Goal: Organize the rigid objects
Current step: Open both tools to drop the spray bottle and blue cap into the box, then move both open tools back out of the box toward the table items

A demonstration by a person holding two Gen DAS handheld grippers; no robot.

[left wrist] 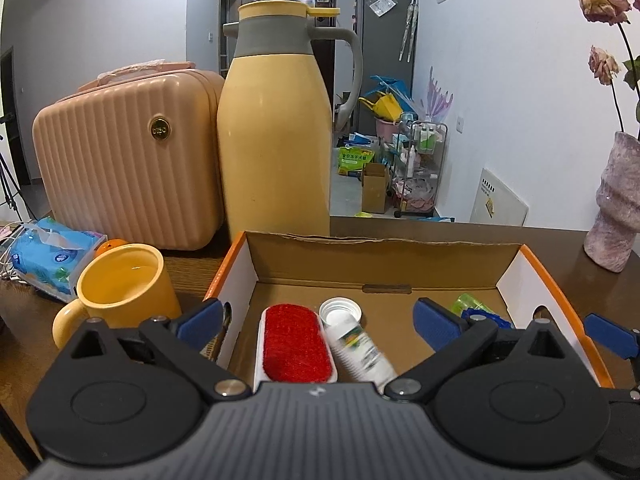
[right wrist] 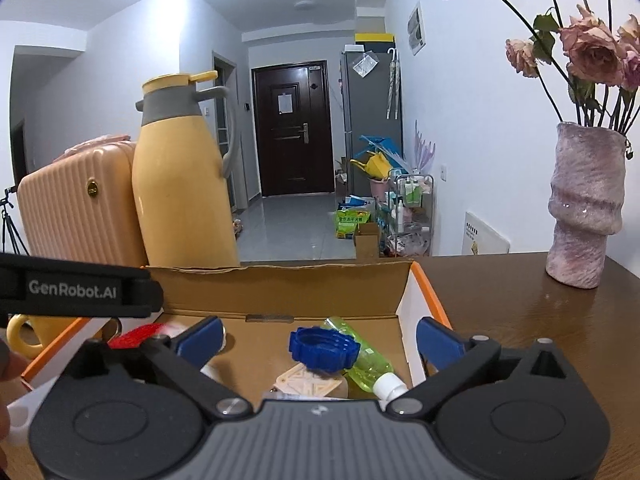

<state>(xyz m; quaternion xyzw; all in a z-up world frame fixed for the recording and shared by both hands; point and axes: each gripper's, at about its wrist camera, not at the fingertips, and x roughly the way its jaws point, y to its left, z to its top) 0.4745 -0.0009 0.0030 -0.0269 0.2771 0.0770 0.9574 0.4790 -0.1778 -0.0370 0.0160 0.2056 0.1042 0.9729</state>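
An open cardboard box with an orange rim stands on the brown table. Inside lie a red lint brush and a white bottle side by side, both below my left gripper, which is open and holds nothing. At the box's right end, a blue ridged lid rests on a cream patterned piece beside a lying green bottle. My right gripper hangs open above them, with nothing pressed by its pads. One of its blue fingers shows in the left wrist view.
Left of the box are a yellow mug and a tissue pack. Behind them stand a pink ribbed case and a tall yellow jug. A pink vase with dried roses stands on the table at the right.
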